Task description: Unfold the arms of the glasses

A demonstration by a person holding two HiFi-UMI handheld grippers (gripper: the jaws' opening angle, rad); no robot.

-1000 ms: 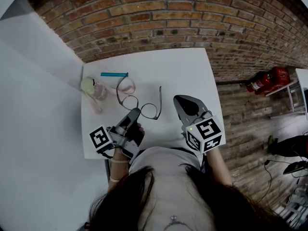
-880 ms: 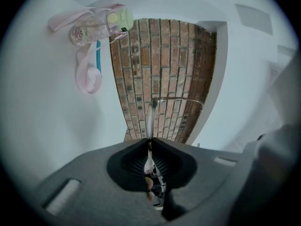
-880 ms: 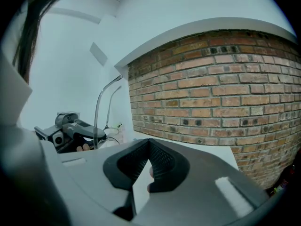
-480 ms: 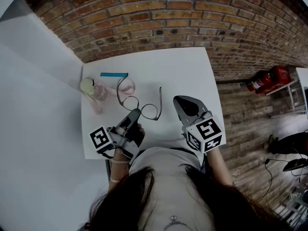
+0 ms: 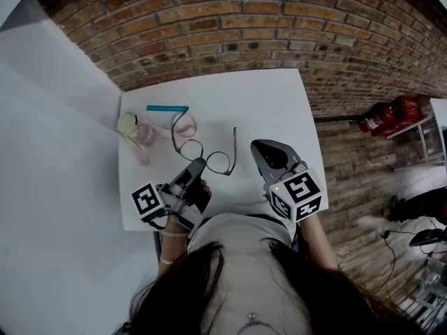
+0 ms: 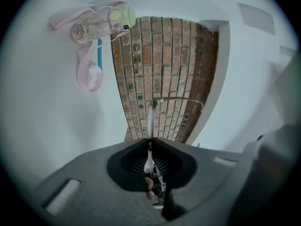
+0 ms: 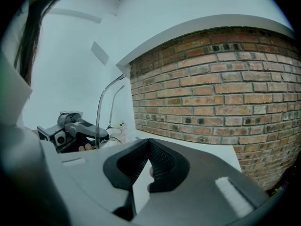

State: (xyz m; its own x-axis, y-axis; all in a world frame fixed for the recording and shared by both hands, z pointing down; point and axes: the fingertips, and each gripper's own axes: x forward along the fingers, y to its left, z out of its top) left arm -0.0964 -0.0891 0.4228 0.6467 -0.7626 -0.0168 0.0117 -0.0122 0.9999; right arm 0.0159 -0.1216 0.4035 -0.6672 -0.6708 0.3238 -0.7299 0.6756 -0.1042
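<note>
The left gripper [image 5: 195,166] is clamped on the frame of the glasses [image 5: 207,155], which lie on the table [image 5: 265,103] just ahead of it. The right gripper [image 5: 262,146] is pressed together on nothing, just beside them. Over the last second the glasses have only slid slightly right. Their right arm [image 5: 235,144] stands out already, pointing away toward the wall, so that side looks done. The frame front runs across the table.

Head view looked steeply down on the bench [image 5: 265,103]. Both gripper views sat low, facing the wall [image 5: 244,19] at 12 o'clock; all shared the glasses [image 5: 216,162].
</note>
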